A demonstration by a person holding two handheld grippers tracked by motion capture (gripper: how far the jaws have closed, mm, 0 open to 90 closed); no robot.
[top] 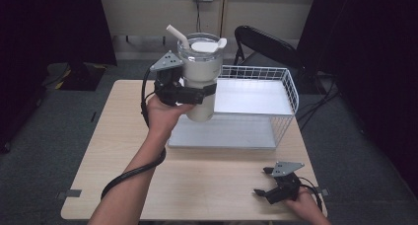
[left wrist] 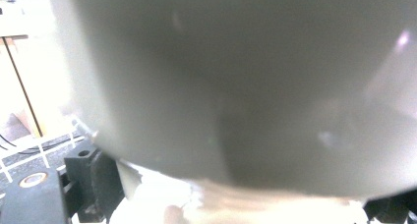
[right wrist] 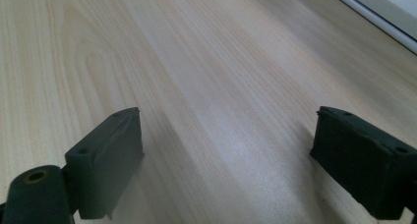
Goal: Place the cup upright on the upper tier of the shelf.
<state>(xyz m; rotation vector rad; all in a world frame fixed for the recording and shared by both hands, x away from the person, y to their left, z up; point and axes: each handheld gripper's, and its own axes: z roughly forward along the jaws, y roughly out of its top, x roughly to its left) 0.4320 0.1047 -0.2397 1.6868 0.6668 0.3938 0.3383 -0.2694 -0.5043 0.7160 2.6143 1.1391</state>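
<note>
1. High view: my left gripper (top: 190,94) is holding a big white cup (top: 201,72) with a straw (top: 176,35), up in the air in front of the wire rack (top: 288,89)
2. My jaws are squeezing the cup's lower part, and the cup is standing straight up
3. Left gripper view: the cup (left wrist: 236,81) is sitting very close and blurry
4. My right gripper (top: 270,184) is resting low by the table (top: 207,180) edge, with jaws wide apart and holding nothing
</note>
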